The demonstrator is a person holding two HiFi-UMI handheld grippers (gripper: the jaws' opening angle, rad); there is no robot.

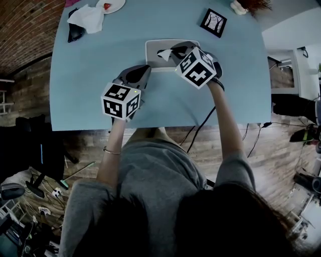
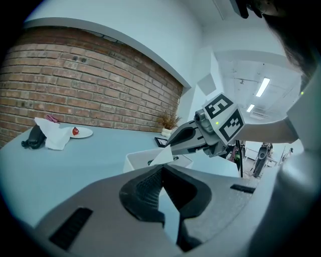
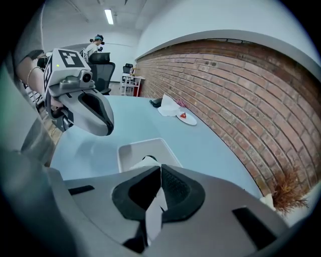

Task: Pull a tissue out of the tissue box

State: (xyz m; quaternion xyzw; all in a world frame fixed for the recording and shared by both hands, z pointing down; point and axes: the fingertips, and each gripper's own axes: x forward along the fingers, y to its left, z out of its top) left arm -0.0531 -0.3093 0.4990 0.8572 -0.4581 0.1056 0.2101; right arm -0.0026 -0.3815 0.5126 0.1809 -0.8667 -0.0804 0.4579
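A white tissue box (image 1: 152, 61) lies near the middle of the light blue table (image 1: 90, 90). My right gripper (image 1: 173, 50) is over its opening, shut on a white tissue (image 1: 164, 54) that sticks up out of the box. In the right gripper view the tissue (image 3: 154, 208) runs as a strip between the closed jaws, with the box (image 3: 131, 150) just beyond. My left gripper (image 1: 145, 69) hovers in front of the box's near left corner, shut and holding nothing. From the left gripper view, the right gripper (image 2: 173, 146) pinches the tissue (image 2: 163, 156) above the box (image 2: 136, 161).
At the far left of the table lie a crumpled tissue (image 1: 89, 17), a black object (image 1: 75, 33) and a plate (image 1: 113, 5) with something red. A small framed picture (image 1: 213, 22) and a dried plant (image 1: 247, 6) are at the far right. A cable (image 1: 200, 125) hangs over the near edge.
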